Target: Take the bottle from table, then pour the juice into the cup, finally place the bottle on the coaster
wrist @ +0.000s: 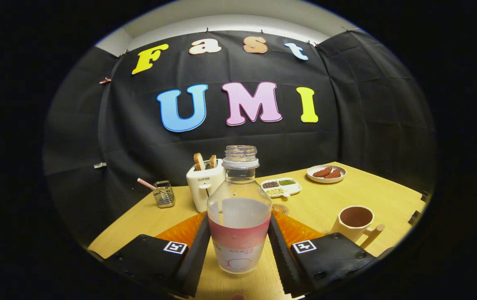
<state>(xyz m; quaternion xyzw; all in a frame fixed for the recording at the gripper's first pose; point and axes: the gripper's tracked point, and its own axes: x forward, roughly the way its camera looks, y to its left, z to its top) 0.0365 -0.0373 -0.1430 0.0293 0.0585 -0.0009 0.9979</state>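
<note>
A clear uncapped bottle (239, 216) with a pink label, roughly half full of pale juice, stands upright between my fingers. My gripper (238, 221) is shut on it, one finger (198, 250) pressing its left side and the other its right side at label height. I cannot tell whether its base touches the wooden table (388, 196). A beige cup (355, 221) with a stick-like handle sits to the right, just beyond my right finger, and looks empty. A round coaster (280, 208) lies just behind the bottle, partly hidden by it.
A white toaster (205, 183) holding two bread slices stands beyond the bottle to the left. A glass holder (163, 194) with a straw is further left. A divided dish of grains (281, 186) and a plate of reddish food (326, 173) lie at the back right.
</note>
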